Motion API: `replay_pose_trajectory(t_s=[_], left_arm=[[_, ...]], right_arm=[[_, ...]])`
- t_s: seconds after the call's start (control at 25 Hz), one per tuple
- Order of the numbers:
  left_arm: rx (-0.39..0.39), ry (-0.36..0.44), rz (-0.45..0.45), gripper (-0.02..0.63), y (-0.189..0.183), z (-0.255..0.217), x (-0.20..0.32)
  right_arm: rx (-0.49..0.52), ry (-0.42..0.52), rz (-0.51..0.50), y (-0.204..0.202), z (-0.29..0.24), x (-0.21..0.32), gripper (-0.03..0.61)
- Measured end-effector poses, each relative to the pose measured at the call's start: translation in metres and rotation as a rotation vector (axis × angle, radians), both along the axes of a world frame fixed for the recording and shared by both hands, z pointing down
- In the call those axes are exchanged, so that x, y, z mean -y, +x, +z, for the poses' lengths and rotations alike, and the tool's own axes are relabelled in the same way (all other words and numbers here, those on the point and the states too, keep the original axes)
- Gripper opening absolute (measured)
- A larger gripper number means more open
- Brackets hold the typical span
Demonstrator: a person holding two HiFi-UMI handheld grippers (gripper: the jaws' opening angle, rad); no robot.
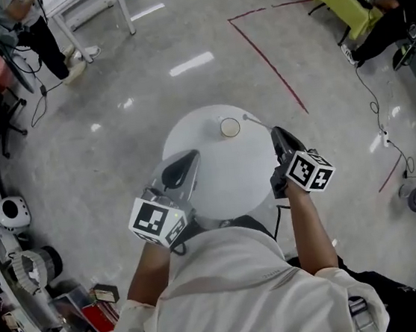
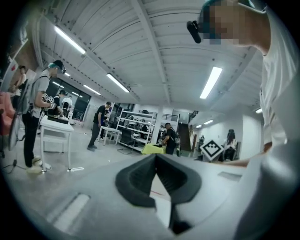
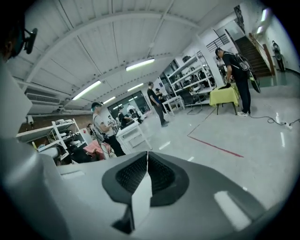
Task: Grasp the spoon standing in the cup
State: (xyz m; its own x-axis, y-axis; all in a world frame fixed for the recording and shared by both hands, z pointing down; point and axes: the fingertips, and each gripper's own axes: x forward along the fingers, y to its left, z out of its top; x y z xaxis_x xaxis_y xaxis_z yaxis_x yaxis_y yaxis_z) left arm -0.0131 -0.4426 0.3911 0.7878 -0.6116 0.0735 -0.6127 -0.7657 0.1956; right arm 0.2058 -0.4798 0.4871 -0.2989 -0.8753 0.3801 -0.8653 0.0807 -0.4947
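Upper centre of the head view, on the round white table [image 1: 211, 191]: cup [image 1: 229, 127], with the thin spoon [image 1: 255, 122] just right of it, seemingly outside the cup. Left tool [image 1: 192, 157] and right tool [image 1: 276, 132] both closed on nothing; the grasp looks not yet made

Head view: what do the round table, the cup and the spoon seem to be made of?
Round table: smooth white top with a faint sheen, perhaps laminate or painted board. Cup: pale with a matt rim, perhaps paper or ceramic. Spoon: thin, light sliver at the right gripper's tip; material unclear.
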Motion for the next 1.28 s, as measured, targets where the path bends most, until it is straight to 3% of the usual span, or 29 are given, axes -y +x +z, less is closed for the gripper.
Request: replay_pose_trajectory(t_s=[0.28, 0.44, 0.6, 1.28], left_arm=[[-0.020, 0.070, 0.057, 0.003, 0.021, -0.042, -0.029], [-0.019, 0.101, 0.077, 0.002, 0.033, -0.062, -0.039], [-0.022, 0.119, 0.091, 0.002, 0.042, -0.071, -0.047], [-0.017, 0.136, 0.079, 0.003, 0.039, -0.074, -0.053]], right_arm=[[-0.080, 0.266, -0.018, 0.002, -0.091, -0.062, 0.009], [-0.153, 0.356, -0.030, 0.002, -0.128, -0.088, 0.009], [-0.215, 0.380, -0.034, 0.008, -0.141, -0.101, 0.009], [-0.218, 0.380, -0.071, -0.001, -0.142, -0.099, 0.011]])
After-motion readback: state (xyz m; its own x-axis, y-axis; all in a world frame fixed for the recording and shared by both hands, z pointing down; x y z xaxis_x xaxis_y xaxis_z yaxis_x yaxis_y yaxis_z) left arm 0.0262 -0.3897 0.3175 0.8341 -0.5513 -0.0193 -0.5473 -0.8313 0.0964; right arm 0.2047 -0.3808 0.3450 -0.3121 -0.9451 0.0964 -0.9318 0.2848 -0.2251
